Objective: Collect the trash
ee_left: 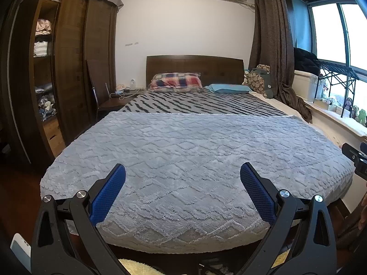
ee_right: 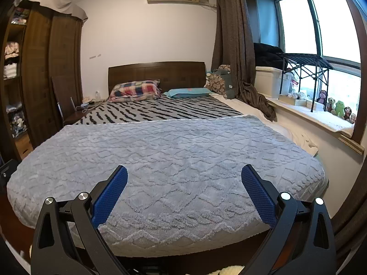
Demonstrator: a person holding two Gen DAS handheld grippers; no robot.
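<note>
While you hold both tools at the foot of the bed [ee_left: 183, 105], your left tongs [ee_left: 182, 183] and right tongs [ee_right: 184, 184] stand spread wide with nothing between them, above the grey blanket [ee_right: 172, 160]. You have no trash visible on the bed; a plaid pillow [ee_left: 175, 81] lies by the headboard.

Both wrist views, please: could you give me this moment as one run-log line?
left gripper: open, empty | right gripper: open, empty | both above grey blanket at bed foot | trash: none visible
</note>
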